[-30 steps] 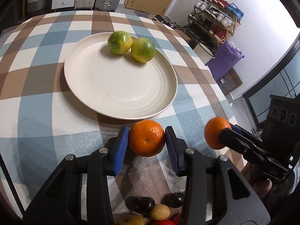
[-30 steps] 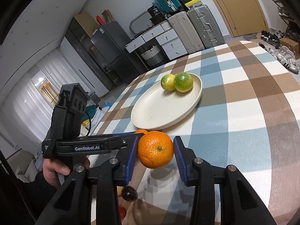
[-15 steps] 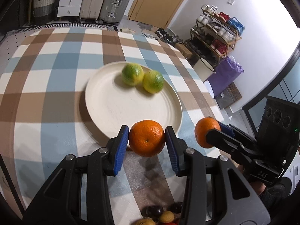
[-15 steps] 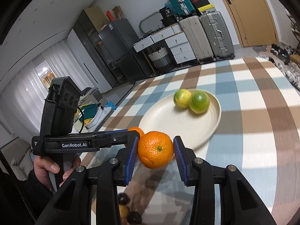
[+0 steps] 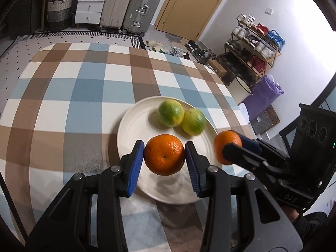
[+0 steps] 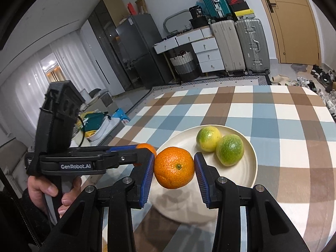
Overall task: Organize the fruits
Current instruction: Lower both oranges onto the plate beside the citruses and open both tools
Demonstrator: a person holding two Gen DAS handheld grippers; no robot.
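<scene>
My left gripper (image 5: 164, 157) is shut on an orange (image 5: 164, 155), held in the air over the near part of a cream plate (image 5: 134, 130). Two green-yellow citrus fruits (image 5: 170, 113) (image 5: 193, 121) lie side by side at the plate's far side. My right gripper (image 6: 174, 168) is shut on a second orange (image 6: 174, 167) above the plate's (image 6: 247, 172) near left rim; the same orange (image 5: 225, 145) shows at the plate's right edge in the left wrist view. The left gripper's orange (image 6: 147, 147) peeks out behind the right one's left finger. The green fruits (image 6: 208, 138) (image 6: 230, 149) sit just beyond.
The plate rests on a table with a blue, brown and white checked cloth (image 5: 79, 88). A person's hand (image 6: 50, 191) grips the left tool's handle. Suitcases (image 6: 239, 46), drawers and a shoe rack (image 5: 254, 48) stand on the floor beyond the table.
Both grippers have carried their oranges forward and slightly up, from the bare cloth in front of the plate to above its near part. The small fruits near the table's front edge have dropped from view.
</scene>
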